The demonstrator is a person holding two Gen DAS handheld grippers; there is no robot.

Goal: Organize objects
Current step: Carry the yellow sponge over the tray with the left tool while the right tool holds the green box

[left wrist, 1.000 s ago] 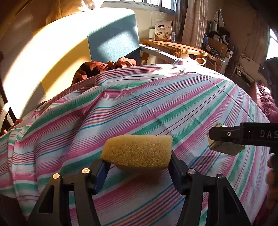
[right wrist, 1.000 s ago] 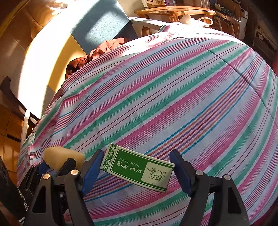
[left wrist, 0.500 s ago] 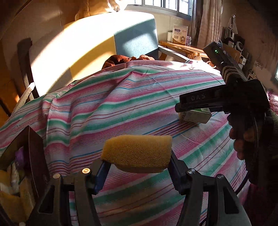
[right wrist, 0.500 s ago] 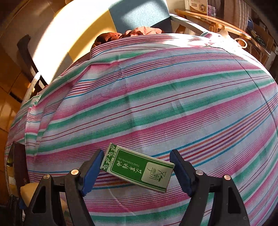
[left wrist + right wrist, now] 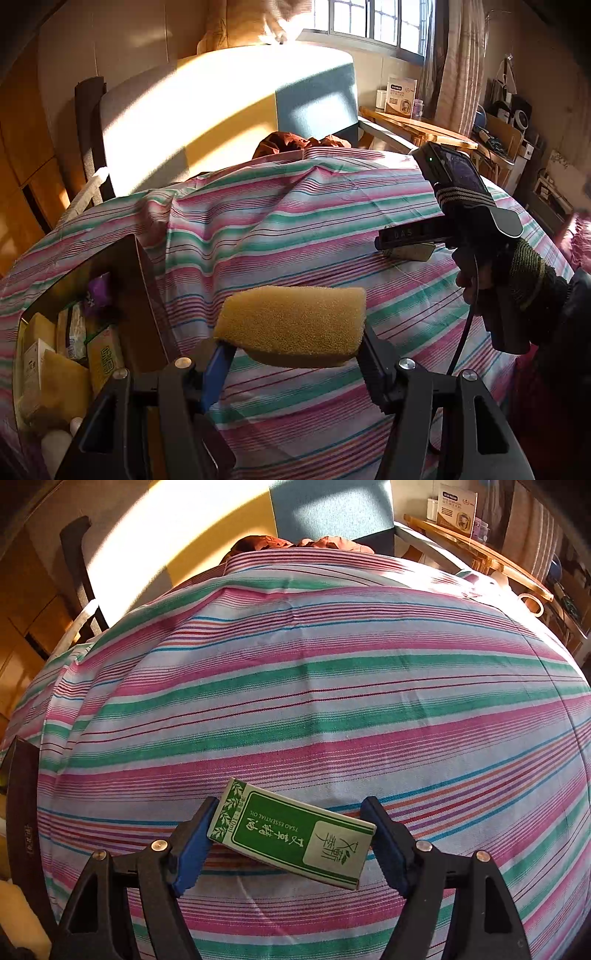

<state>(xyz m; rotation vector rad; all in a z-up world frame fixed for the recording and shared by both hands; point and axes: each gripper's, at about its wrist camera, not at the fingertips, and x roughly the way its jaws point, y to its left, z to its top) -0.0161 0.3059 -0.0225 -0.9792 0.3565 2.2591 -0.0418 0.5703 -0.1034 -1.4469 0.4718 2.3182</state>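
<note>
While the left gripper [image 5: 291, 354] clamps the yellow sponge [image 5: 290, 325] by its ends, long axis crosswise, the open storage box [image 5: 136, 280] sits just to its left, nearer than the right gripper [image 5: 291, 849], which grips the green carton [image 5: 291, 834] over the striped cloth [image 5: 314, 701].

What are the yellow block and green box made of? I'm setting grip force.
Block: looks like soft open-cell foam sponge, with a porous, matte surface. Box: seems thin printed cardboard, slightly glossy, with sharp folded edges.
</note>
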